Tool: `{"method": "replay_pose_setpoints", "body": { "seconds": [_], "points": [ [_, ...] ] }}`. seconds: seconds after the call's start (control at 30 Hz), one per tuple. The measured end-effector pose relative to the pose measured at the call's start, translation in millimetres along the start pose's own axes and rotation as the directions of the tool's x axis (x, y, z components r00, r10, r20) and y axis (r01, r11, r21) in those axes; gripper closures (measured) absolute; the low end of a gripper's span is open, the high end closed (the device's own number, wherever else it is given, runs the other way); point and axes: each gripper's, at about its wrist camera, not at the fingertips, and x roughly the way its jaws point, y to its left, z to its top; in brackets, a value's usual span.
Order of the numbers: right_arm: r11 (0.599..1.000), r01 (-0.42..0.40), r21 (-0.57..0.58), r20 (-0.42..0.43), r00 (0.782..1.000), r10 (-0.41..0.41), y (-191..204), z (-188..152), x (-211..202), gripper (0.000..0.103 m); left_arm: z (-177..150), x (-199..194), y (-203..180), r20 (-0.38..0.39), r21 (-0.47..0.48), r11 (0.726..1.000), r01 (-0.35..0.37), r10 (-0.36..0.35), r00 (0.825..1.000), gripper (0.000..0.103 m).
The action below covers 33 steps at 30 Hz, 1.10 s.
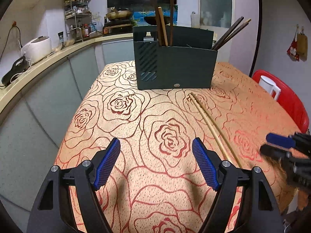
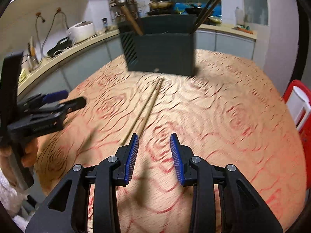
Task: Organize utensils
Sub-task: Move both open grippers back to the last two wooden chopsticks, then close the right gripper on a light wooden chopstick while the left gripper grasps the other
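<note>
Covering the counter (image 1: 124, 128) is a rose-patterned cloth. Toward its far edge stands a dark utensil holder (image 1: 176, 66), upright, with dark chopsticks (image 1: 228, 33) leaning from its right end and more sticks (image 1: 162, 17) rising near its left compartment. In front of the holder, apart from it, a pair of light bamboo chopsticks (image 1: 211, 124) lies flat on the cloth, side by side. Left tongs (image 1: 156, 145) hang over the cloth with jaws spread wide, gripping nothing. Right tongs (image 2: 154, 143) are likewise released and empty, their left pad just beside the bamboo pair's near end.
</note>
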Motion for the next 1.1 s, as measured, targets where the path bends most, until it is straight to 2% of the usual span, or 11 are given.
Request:
{"method": "replay_pose_setpoints", "body": {
  "seconds": [0.17,0.37,0.47,0.57,0.8,1.1],
  "points": [
    [0.999,-0.044,-0.02,-0.028,0.999,0.043,19,-11,6,0.07,-1,-2,1,0.008,-0.005,1.0,-0.012,0.012,1.0,0.029],
    [0.998,-0.014,-0.054,-0.061,0.998,0.011,24,-24,16,0.07,-4,-1,2,-0.001,-0.016,1.0,0.001,-0.001,1.0,0.029],
    [0.997,0.008,-0.074,-0.049,0.999,-0.012,26,-26,17,0.071,-4,-1,-3,-0.005,-0.007,1.0,0.017,-0.017,1.0,0.029],
    [0.994,0.046,-0.096,-0.038,0.998,-0.05,27,-27,17,0.08,-6,0,-10,-0.007,0.012,0.999,0.032,-0.032,0.999,0.029],
    [0.996,0.055,-0.071,-0.04,0.997,-0.058,19,-24,18,0.093,-10,-1,-30,-0.011,0.068,0.996,0.063,-0.062,0.998,0.029],
    [0.993,0.121,-0.006,-0.038,0.992,-0.121,-2,-22,19,0.096,-15,13,-57,-0.062,0.132,0.982,0.134,-0.127,0.99,0.029]
  ]
}}
